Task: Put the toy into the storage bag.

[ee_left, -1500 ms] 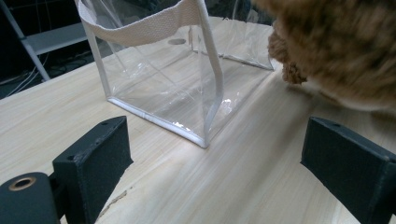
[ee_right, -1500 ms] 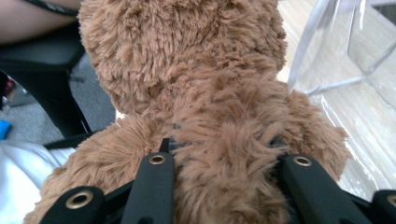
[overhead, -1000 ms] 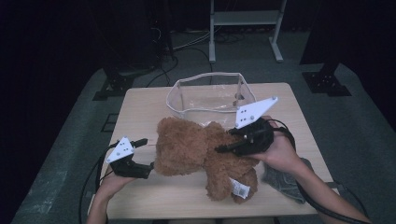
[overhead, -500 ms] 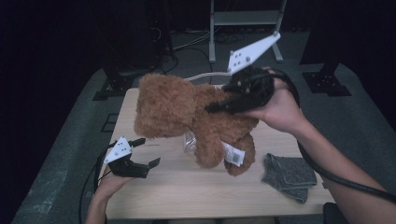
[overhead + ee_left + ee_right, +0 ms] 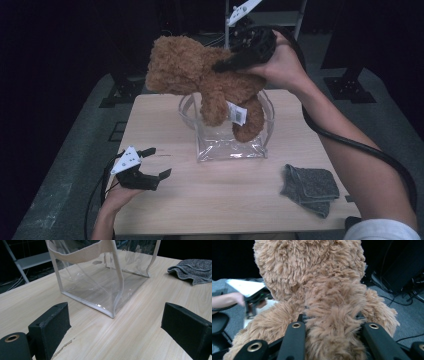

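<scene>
Right hand-held gripper (image 5: 222,66) pinching fluffy brown teddy bear (image 5: 200,80) over clear plastic tote bag (image 5: 230,142); lower legs-first, centred. Left hand-held gripper (image 5: 161,162) spread, idle.

**Clear bag and grey cloth share a pale wooden worktop**

A light wood-grain worktop (image 5: 220,200) stands on a grey floor (image 5: 60,195) in a dark room. A transparent bag (image 5: 227,142) with cream webbing trim and handles stands upright just past the centre, toward 12 o'clock, its mouth open upward. A folded grey cloth (image 5: 309,187) lies flat at about 4 o'clock, well apart from the bag. At about 8 o'clock, near the edge, the left hand-held gripper (image 5: 150,167) sits low at the wood, its jaws spread wide with nothing between them.
</scene>
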